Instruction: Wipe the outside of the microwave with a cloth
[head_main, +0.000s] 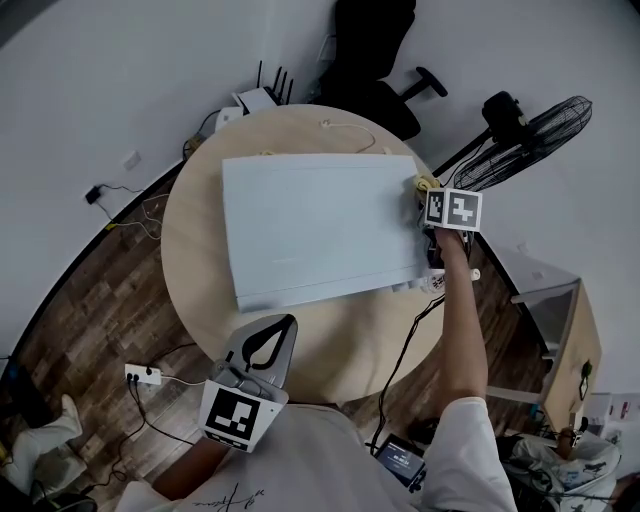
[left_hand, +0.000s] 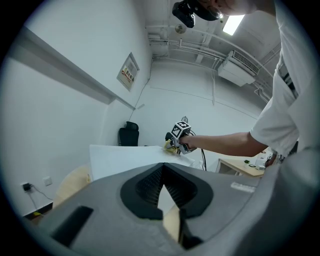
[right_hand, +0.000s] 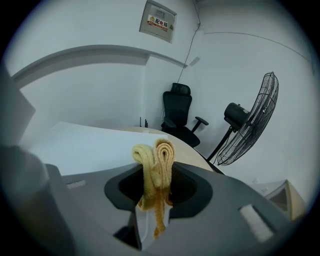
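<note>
The white microwave (head_main: 315, 225) lies under me on the round wooden table (head_main: 195, 300), its broad top facing up. My right gripper (head_main: 428, 200) is at the top's right edge, shut on a folded yellow cloth (head_main: 425, 184). In the right gripper view the cloth (right_hand: 156, 160) stands up between the jaws, with the microwave top (right_hand: 75, 142) to the left. My left gripper (head_main: 285, 322) hangs by the table's near edge, away from the microwave, jaws together and holding nothing. The left gripper view looks across the microwave (left_hand: 125, 157) toward the right gripper (left_hand: 176, 142).
A standing fan (head_main: 545, 140) is at the right, and a black office chair (head_main: 375, 60) behind the table. A router (head_main: 262, 95) sits at the table's far edge. A black cable (head_main: 405, 350) drops off the table's right side. A power strip (head_main: 142, 375) lies on the floor.
</note>
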